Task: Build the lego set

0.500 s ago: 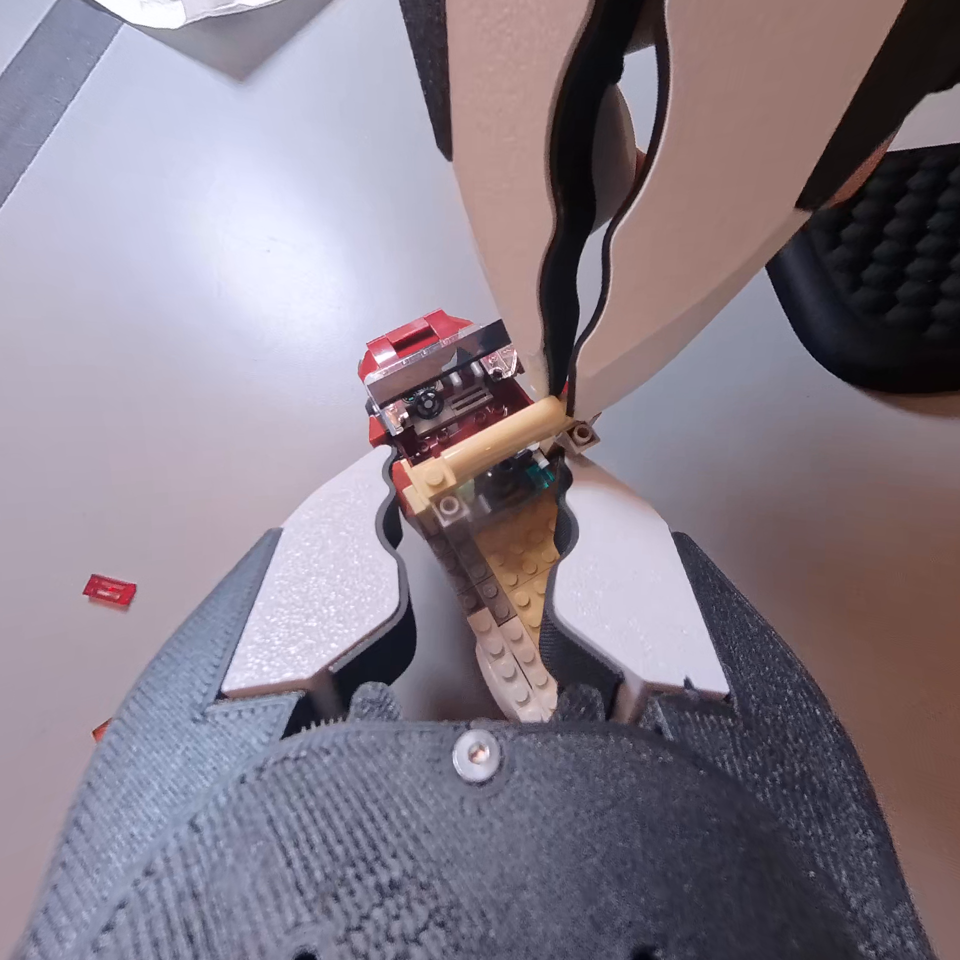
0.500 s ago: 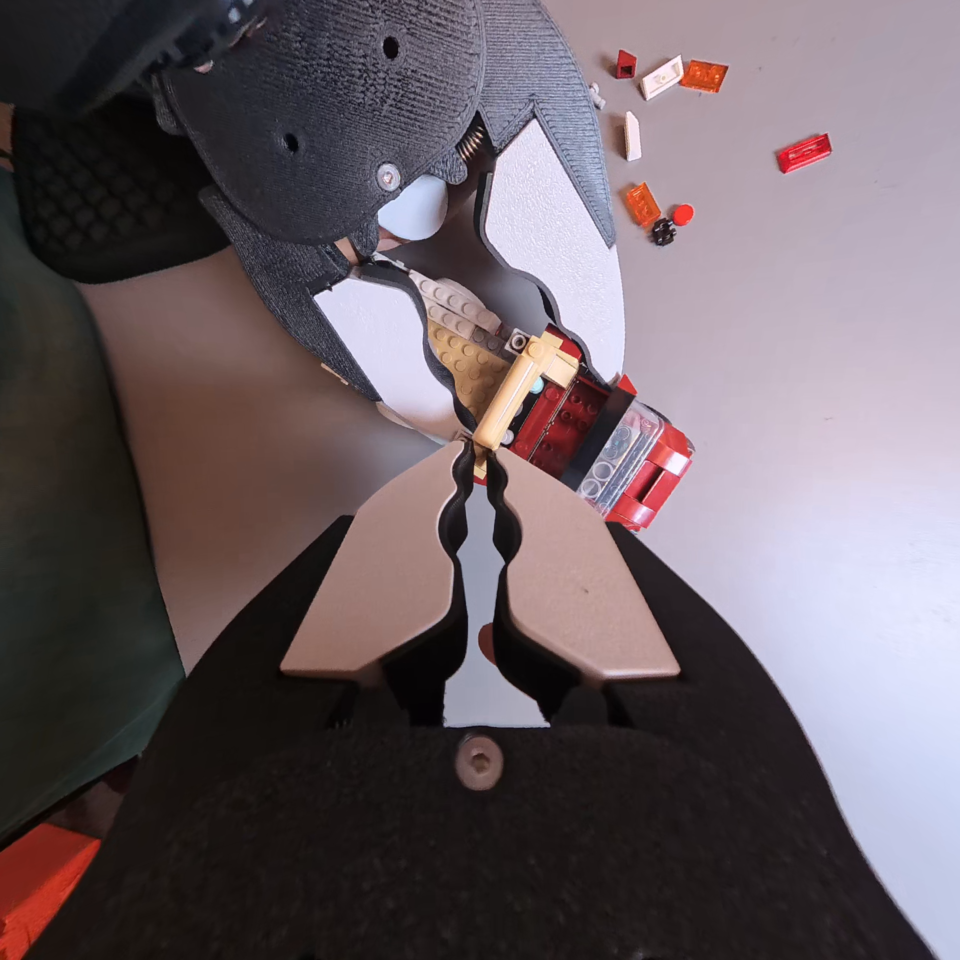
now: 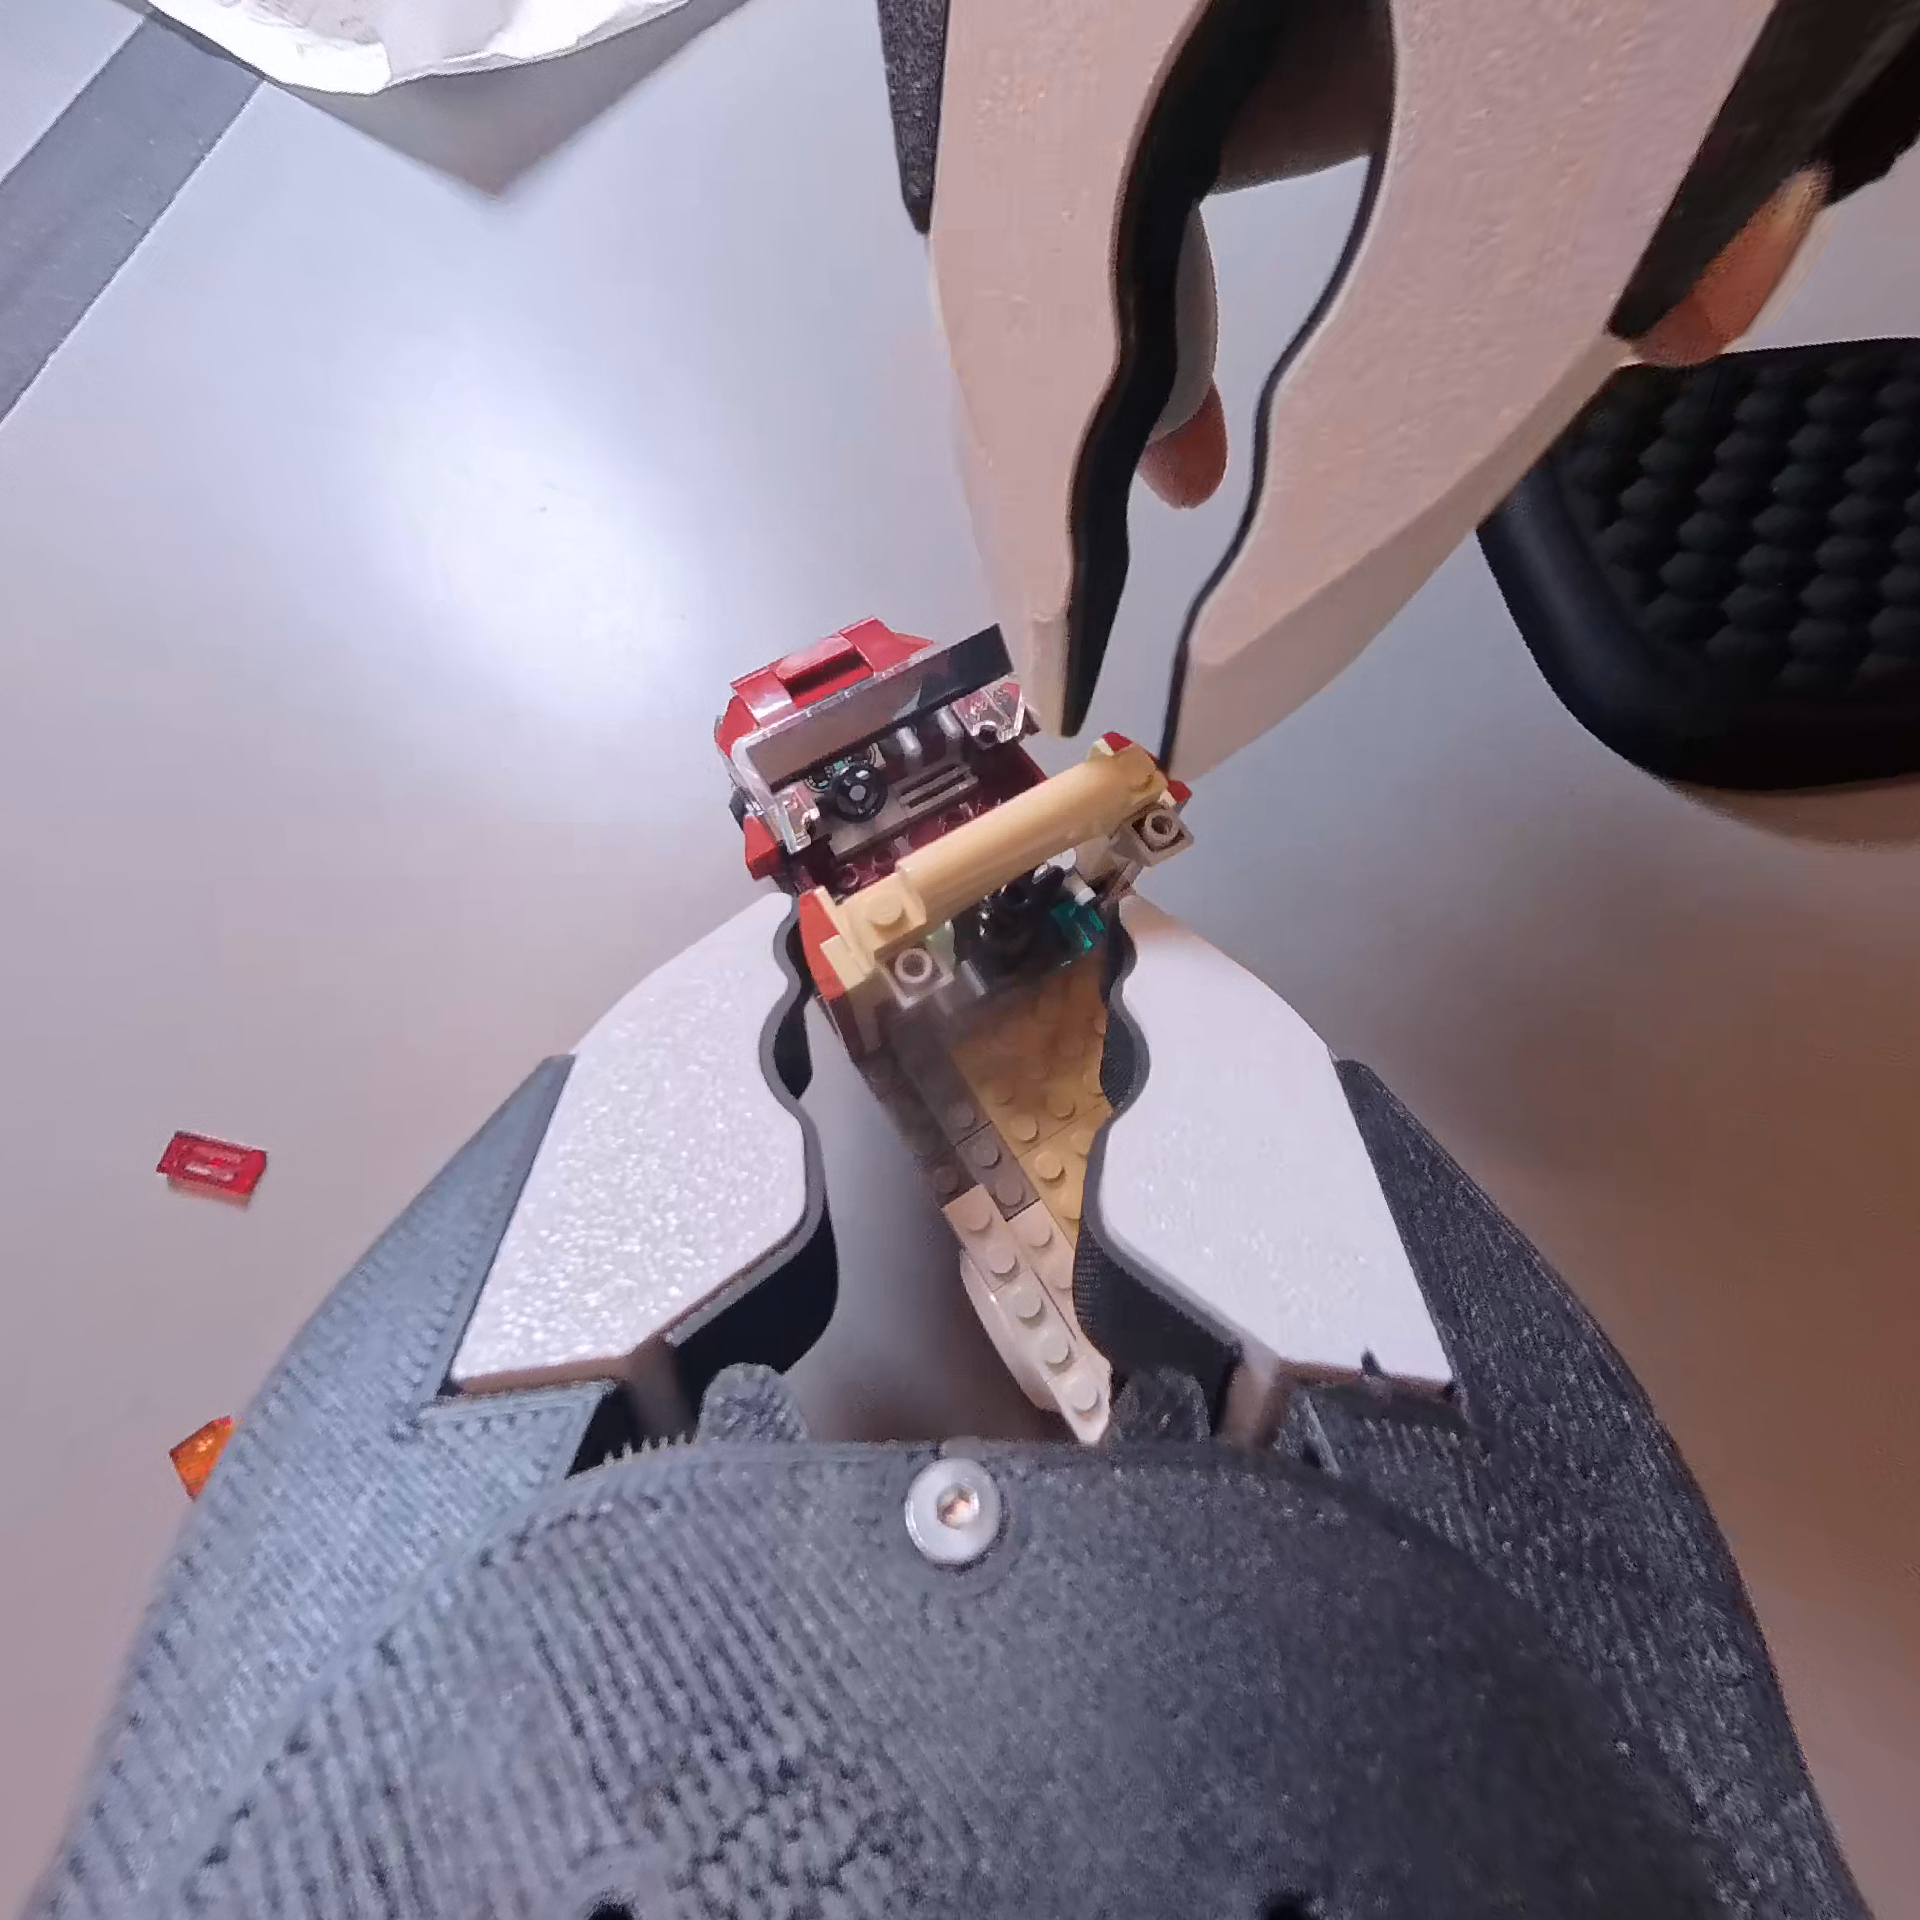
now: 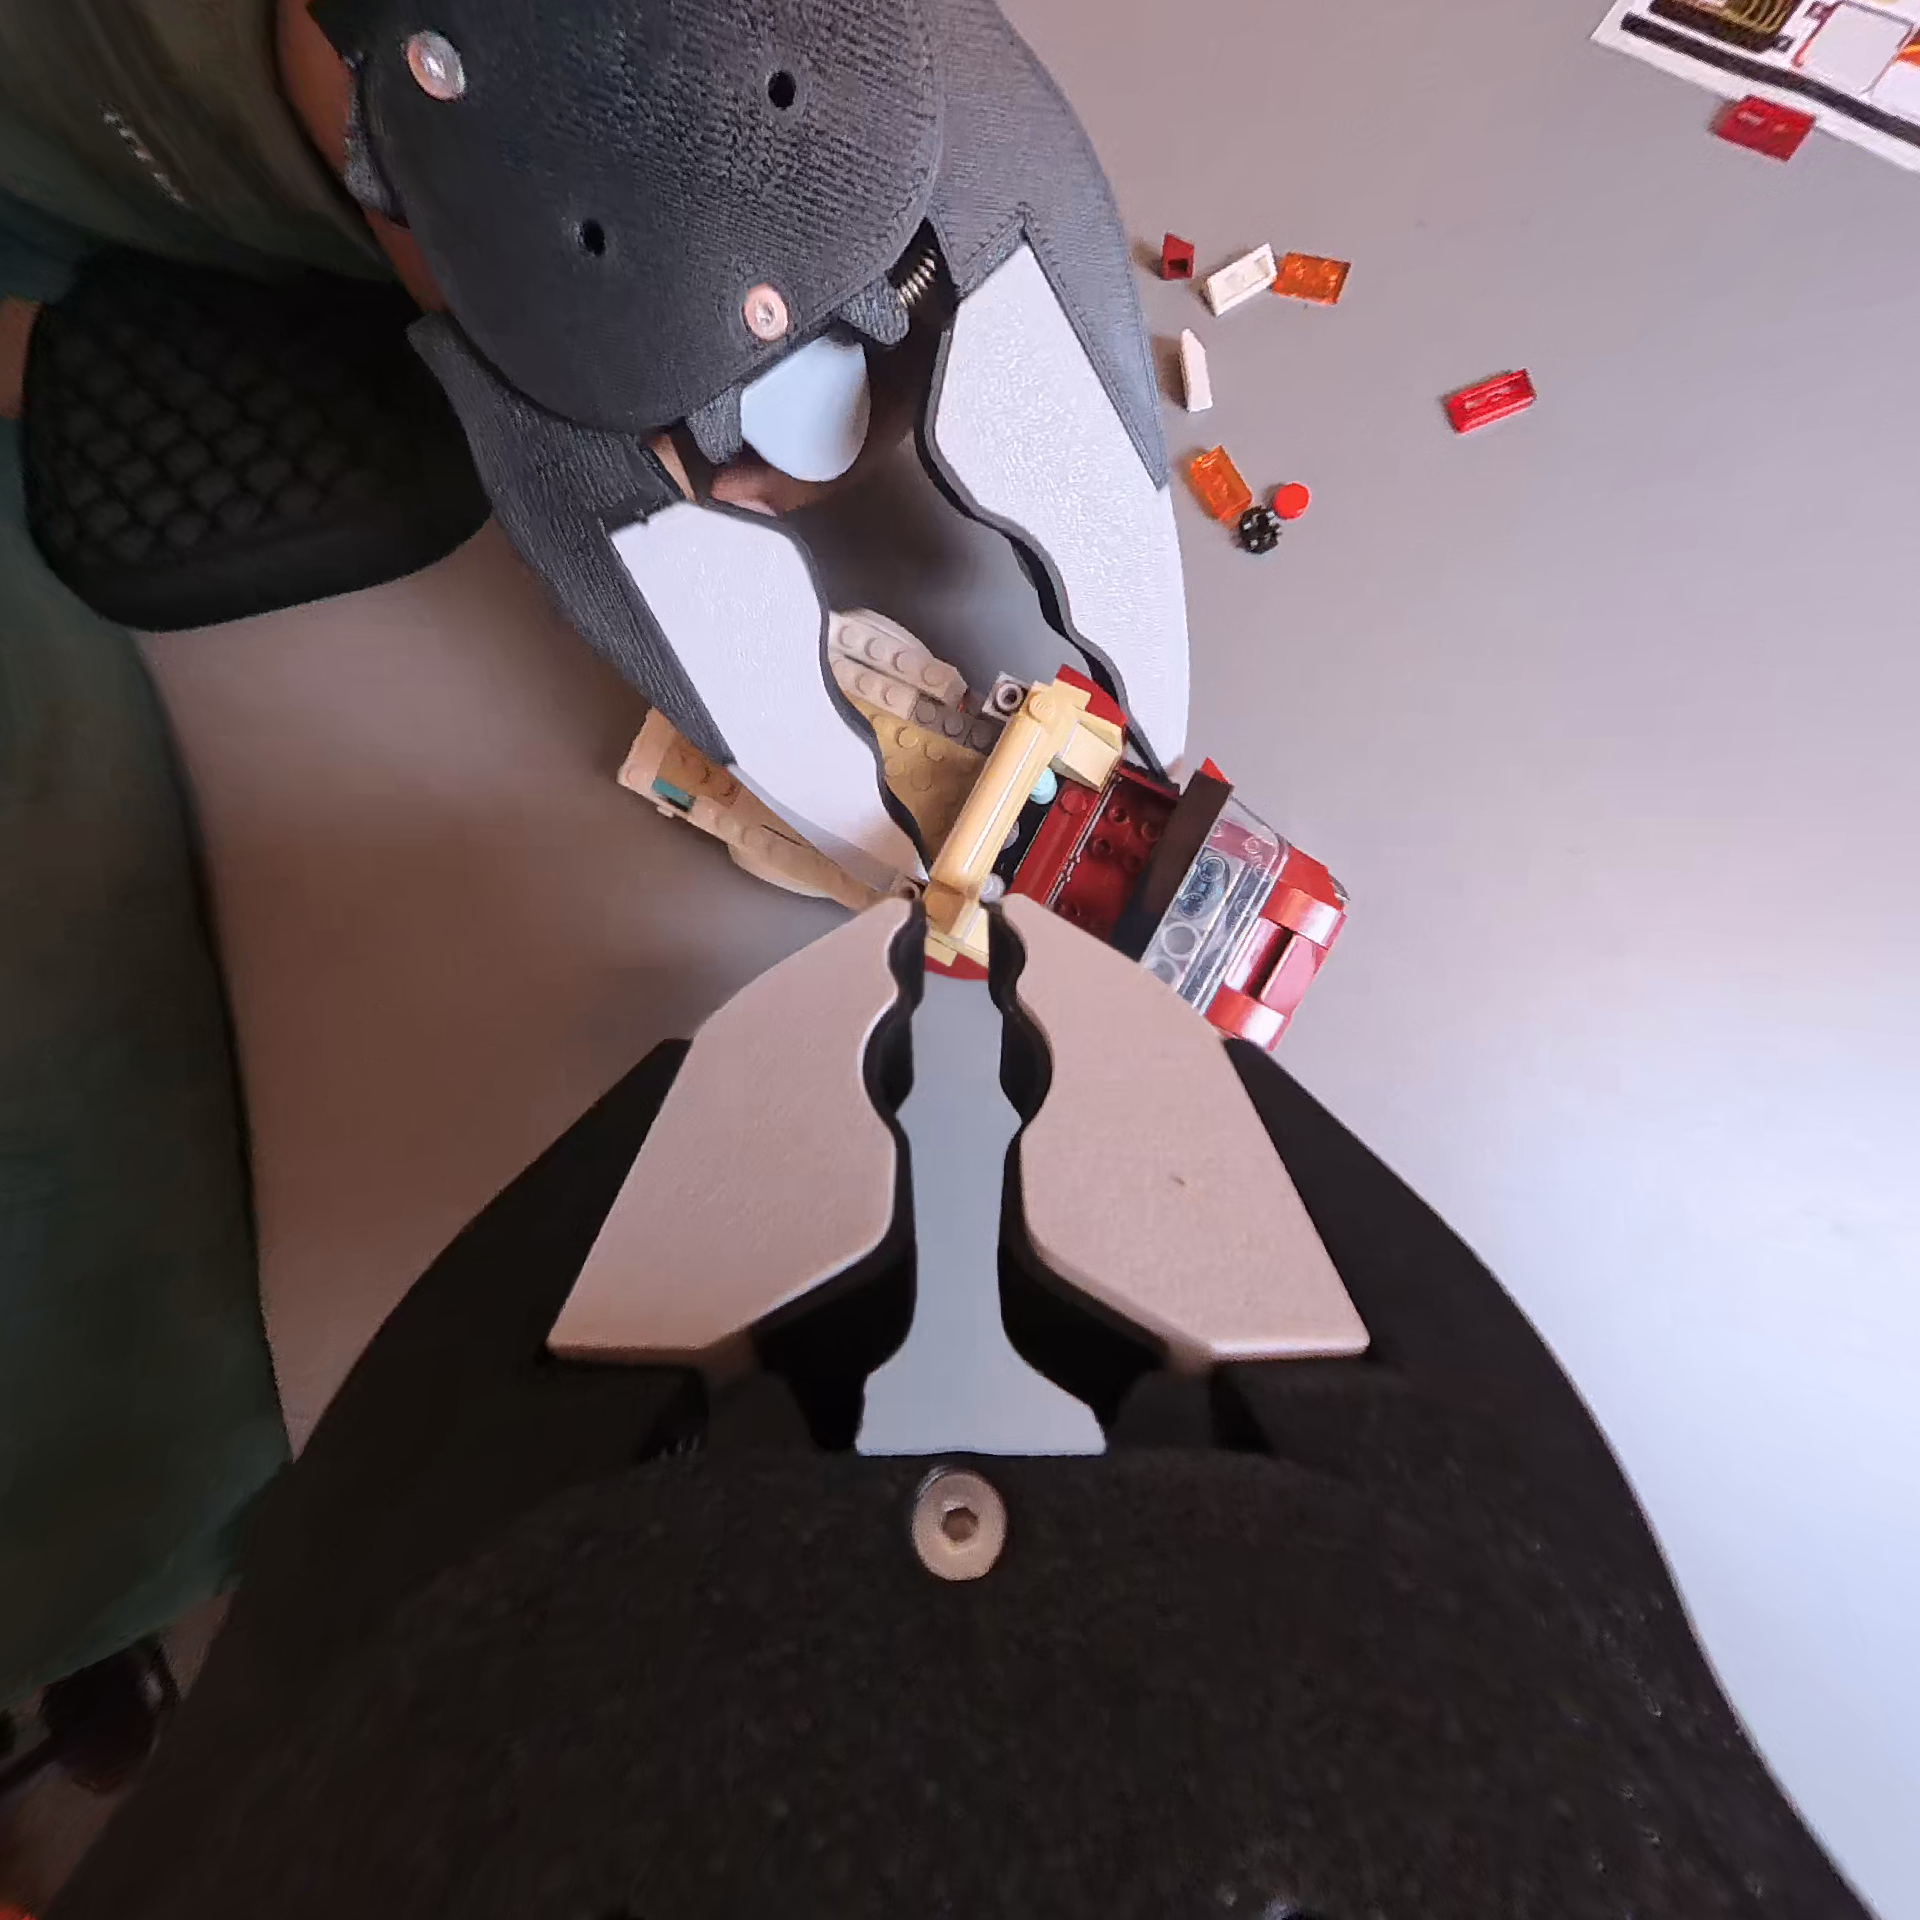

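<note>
Your left gripper [image 3: 956, 1039] clamps the lego model [image 3: 935, 894] at frame centre, above the worktop [image 3: 416, 623]. Your right gripper [image 4: 951, 914], slightly parted, straddles the tan bar [image 4: 997, 800] end. The model is light, rigid, likely snaps apart; hold the studded base.

The printed sheet [image 4: 1787, 62] bears marks, perhaps writing, too blurred to read.

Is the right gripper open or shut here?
Open: the right gripper shows a gap between its fingers, beside the tan bar.
</note>
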The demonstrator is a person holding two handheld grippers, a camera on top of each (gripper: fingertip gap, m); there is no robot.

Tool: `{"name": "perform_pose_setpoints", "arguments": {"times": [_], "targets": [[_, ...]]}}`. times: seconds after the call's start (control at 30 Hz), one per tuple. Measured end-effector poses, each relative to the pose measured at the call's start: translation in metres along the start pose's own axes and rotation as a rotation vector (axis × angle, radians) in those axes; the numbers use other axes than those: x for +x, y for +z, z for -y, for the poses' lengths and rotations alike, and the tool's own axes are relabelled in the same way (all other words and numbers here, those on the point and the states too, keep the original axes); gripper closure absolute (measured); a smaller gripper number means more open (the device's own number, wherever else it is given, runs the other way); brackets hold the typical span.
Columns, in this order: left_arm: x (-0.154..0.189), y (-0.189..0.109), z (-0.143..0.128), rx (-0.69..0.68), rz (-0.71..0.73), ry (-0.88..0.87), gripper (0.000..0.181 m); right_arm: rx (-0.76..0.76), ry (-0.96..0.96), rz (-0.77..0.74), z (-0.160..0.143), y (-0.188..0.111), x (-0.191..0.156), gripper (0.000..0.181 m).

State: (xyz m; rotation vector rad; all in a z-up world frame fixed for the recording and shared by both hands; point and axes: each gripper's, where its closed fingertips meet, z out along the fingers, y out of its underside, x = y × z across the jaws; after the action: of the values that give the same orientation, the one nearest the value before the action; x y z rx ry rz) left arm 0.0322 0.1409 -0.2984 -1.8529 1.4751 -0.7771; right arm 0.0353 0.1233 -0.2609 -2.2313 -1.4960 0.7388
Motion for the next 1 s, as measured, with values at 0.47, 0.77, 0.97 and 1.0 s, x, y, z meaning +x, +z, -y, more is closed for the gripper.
{"name": "perform_pose_setpoints", "arguments": {"times": [0.47, 0.77, 0.97, 1.0], "targets": [[-0.0008, 0.0004, -0.0012, 0.011, 0.004, 0.002, 0.128, -0.098, -0.033, -0.025, 0.0022, 0.0002, -0.0014, 0.181], [-0.002, 0.0007, -0.0024, 0.008, 0.016, -0.006, 0.128, -0.211, -0.067, -0.088, -0.0022, 0.0052, -0.0015, 0.178], [-0.0013, 0.0006, -0.0026, 0.0, 0.022, -0.01, 0.127, -0.309, -0.084, -0.106, -0.0045, 0.0049, -0.0014, 0.178], [-0.0015, 0.0006, -0.0024, -0.002, 0.023, -0.01, 0.127, -0.317, -0.08, -0.102, -0.0046, 0.0046, -0.0016, 0.179]]}}
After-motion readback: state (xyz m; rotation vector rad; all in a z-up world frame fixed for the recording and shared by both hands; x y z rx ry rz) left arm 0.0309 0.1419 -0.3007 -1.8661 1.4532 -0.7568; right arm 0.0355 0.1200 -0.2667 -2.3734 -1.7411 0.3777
